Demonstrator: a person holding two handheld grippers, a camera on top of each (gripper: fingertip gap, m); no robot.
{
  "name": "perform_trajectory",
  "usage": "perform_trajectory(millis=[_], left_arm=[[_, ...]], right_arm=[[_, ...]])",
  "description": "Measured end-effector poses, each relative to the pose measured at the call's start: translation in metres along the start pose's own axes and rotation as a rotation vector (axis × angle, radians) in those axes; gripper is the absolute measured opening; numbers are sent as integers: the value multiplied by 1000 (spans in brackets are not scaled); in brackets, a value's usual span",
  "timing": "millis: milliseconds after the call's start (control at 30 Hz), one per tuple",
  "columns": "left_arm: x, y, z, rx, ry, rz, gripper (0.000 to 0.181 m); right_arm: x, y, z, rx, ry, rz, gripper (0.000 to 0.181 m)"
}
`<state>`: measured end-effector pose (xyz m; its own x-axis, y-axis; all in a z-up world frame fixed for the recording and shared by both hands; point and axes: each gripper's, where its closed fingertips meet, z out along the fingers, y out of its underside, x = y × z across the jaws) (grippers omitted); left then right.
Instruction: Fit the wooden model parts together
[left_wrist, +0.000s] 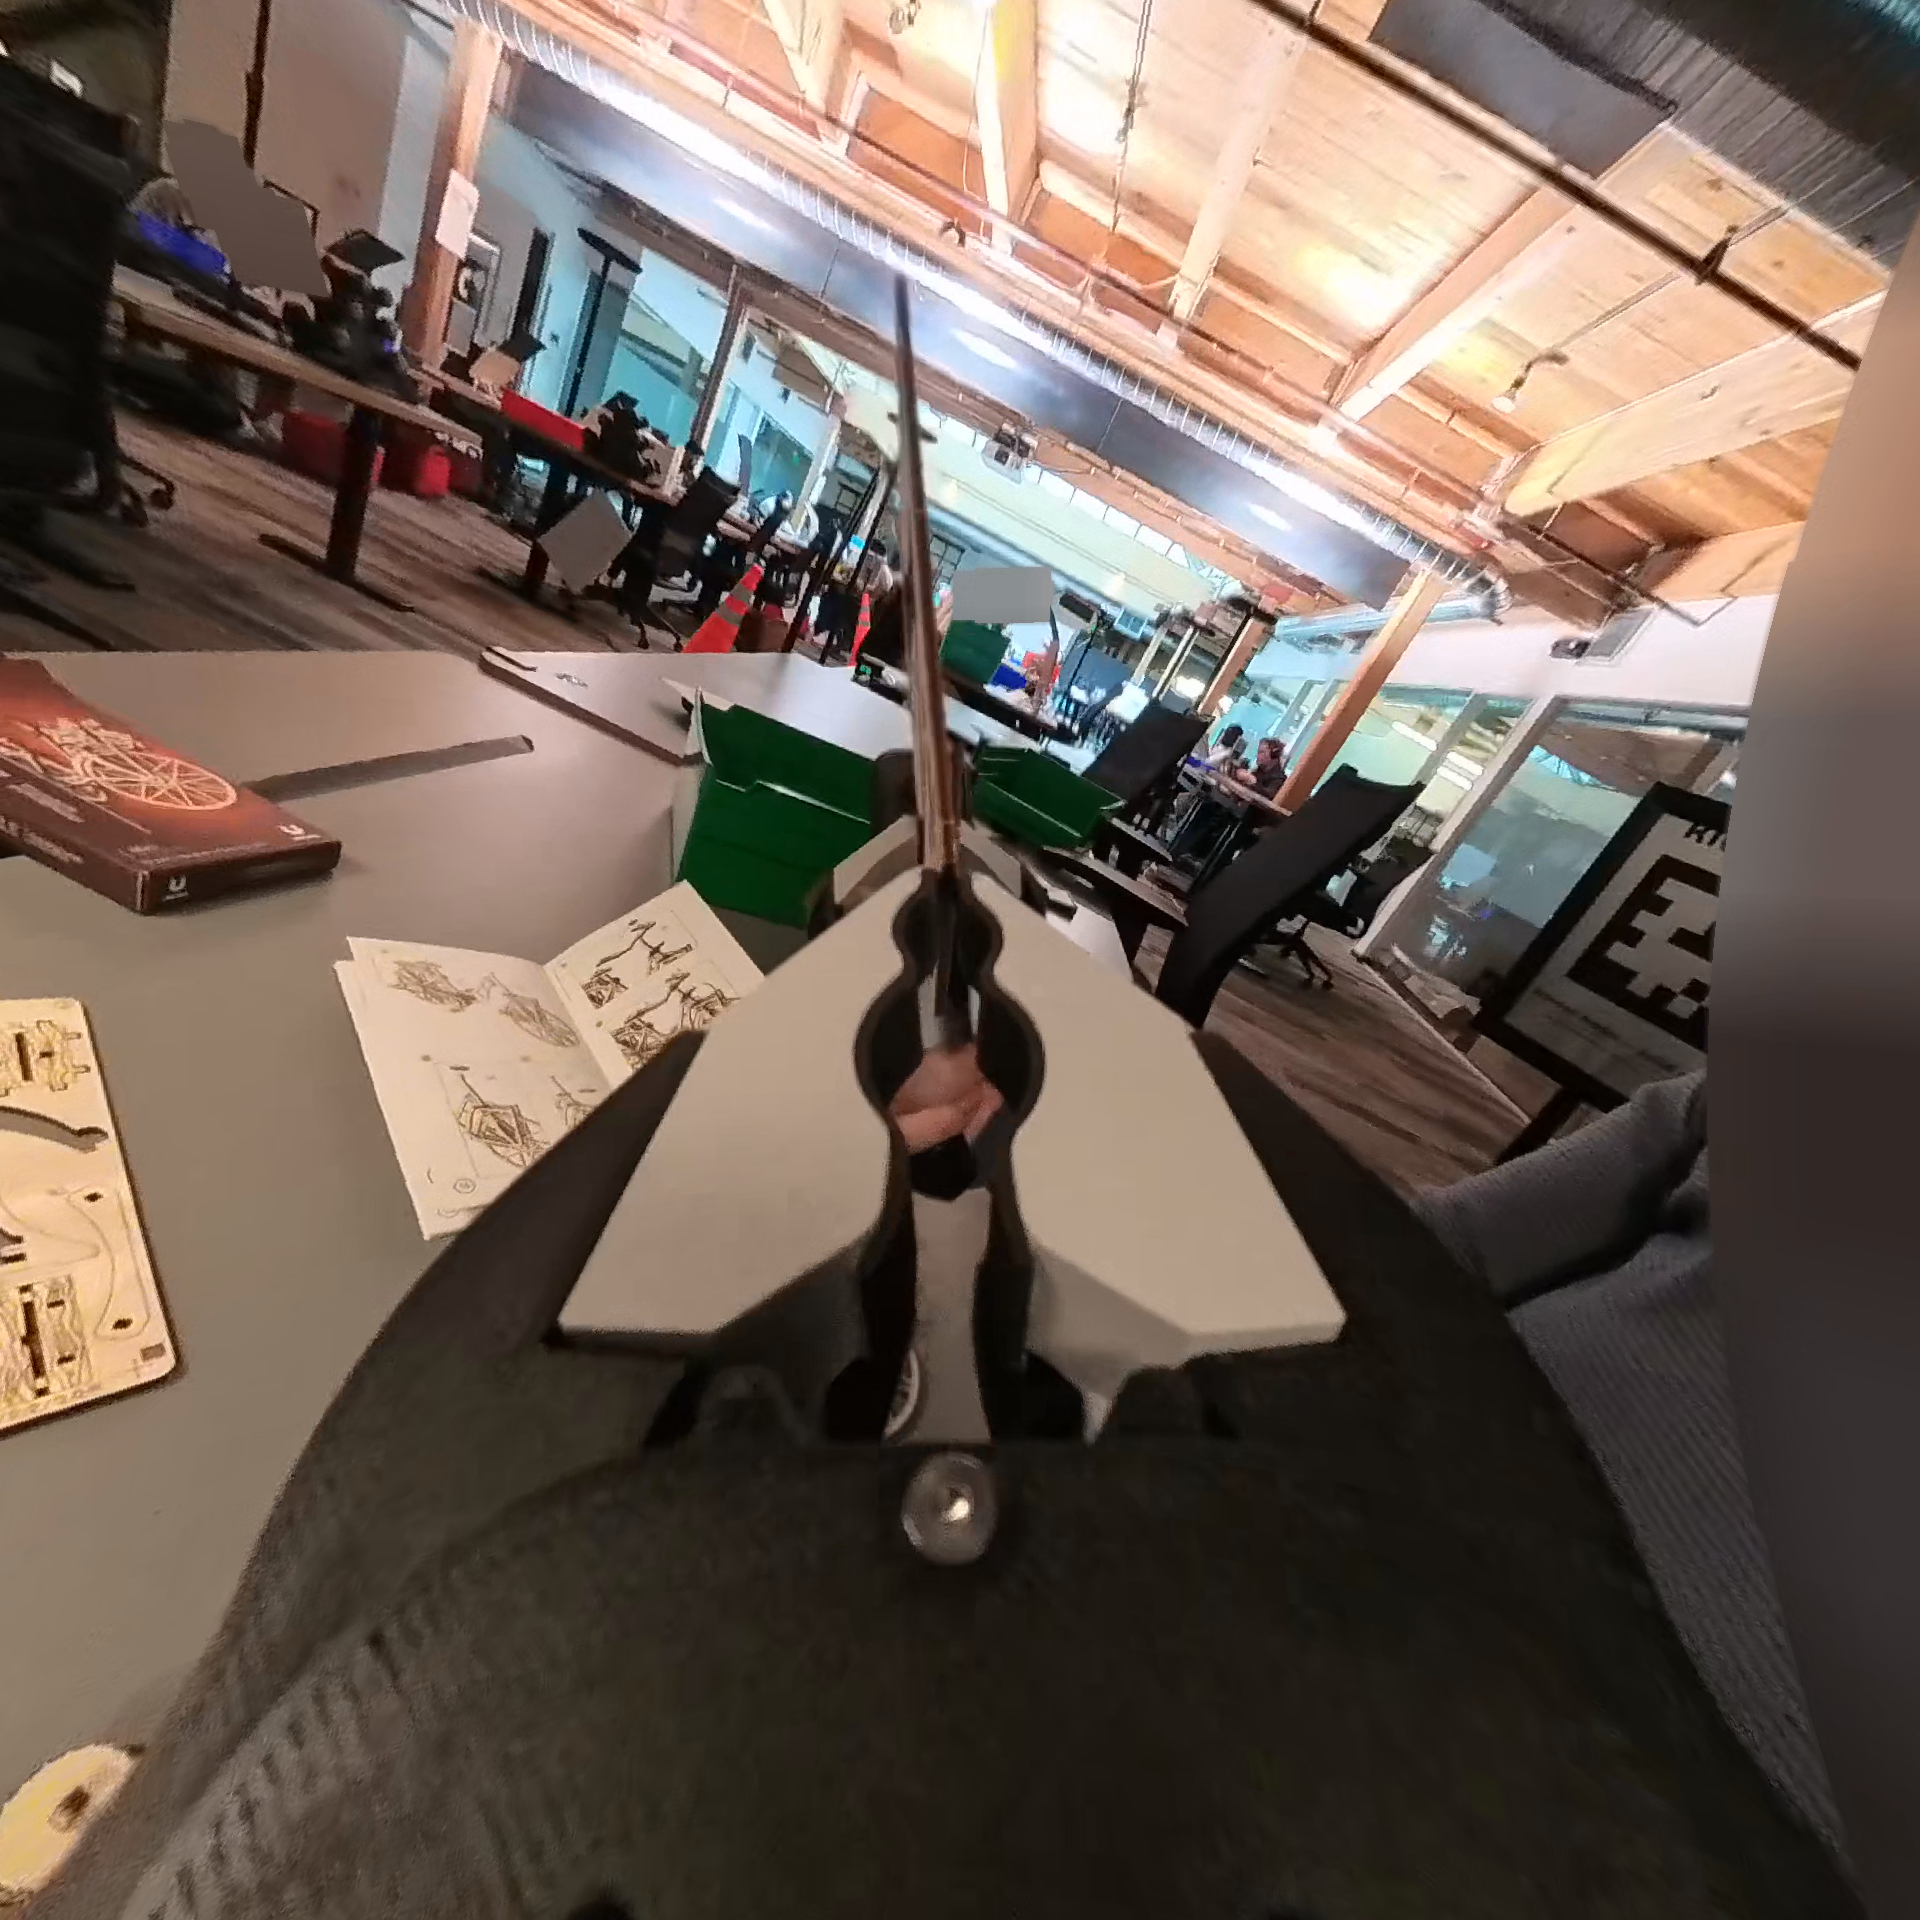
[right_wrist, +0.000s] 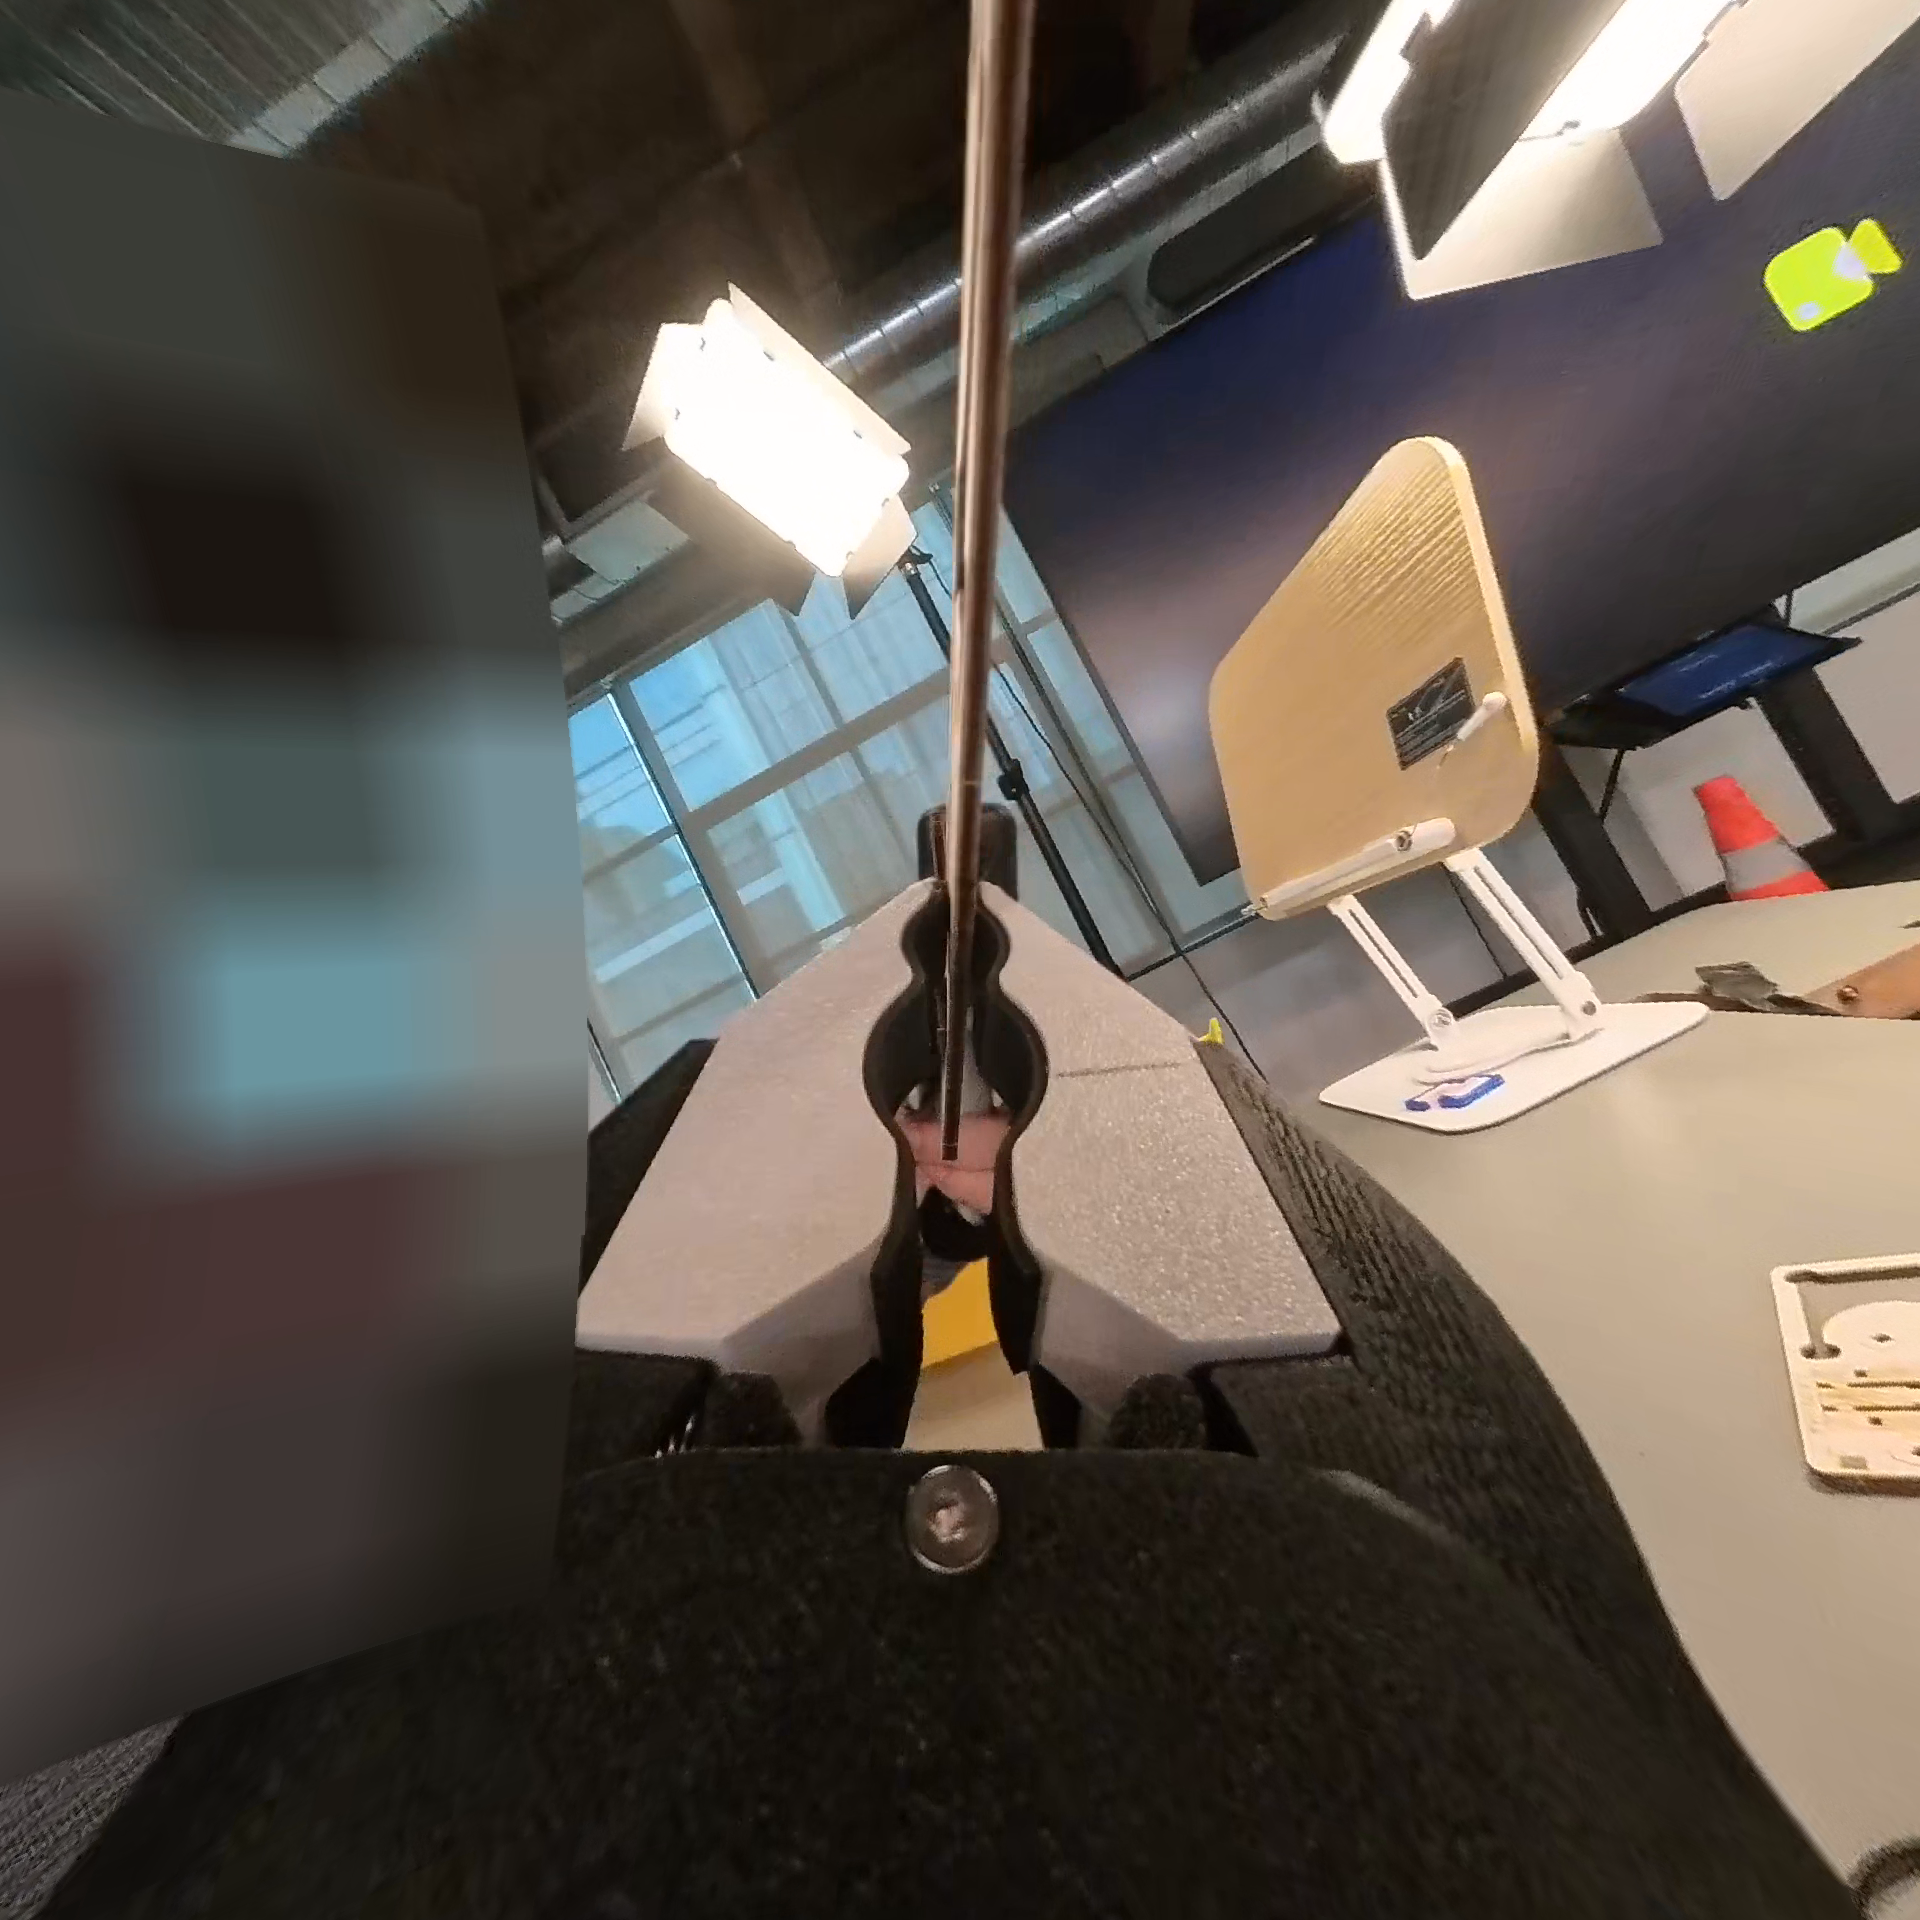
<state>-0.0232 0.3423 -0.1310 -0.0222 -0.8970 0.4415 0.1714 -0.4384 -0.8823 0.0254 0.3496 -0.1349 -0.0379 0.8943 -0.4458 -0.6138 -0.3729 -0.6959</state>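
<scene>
both grippers are clamping thin wooden sheets edge-on and raised off the table (left_wrist: 468, 862), left gripper (left_wrist: 943, 894) on one wooden sheet (left_wrist: 920, 582), right gripper (right_wrist: 961, 904) on another wooden panel (right_wrist: 987, 416), probably lining parts up to slot together.

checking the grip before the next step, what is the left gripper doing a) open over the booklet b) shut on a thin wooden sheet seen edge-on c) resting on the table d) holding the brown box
b: the left gripper is clamped on a thin wooden sheet seen edge-on, raised above the table.
</scene>
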Motion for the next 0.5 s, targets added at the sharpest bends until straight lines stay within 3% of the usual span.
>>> perform_trajectory(millis=[167, 200, 333, 500], left_arm=[[-6, -4, 1, 117, -17, -74, 4], [-4, 1, 3, 105, 17, -112, 12], [3, 26, 21, 45, 112, -179, 11], [16, 34, 36, 46, 188, -152, 0]], right_arm=[[2, -3, 2, 50, 28, -29, 0], [2, -6, 2, 77, 30, -21, 0], [4, -10, 1, 149, 20, 12, 0], [7, -9, 1, 162, 43, -14, 0]])
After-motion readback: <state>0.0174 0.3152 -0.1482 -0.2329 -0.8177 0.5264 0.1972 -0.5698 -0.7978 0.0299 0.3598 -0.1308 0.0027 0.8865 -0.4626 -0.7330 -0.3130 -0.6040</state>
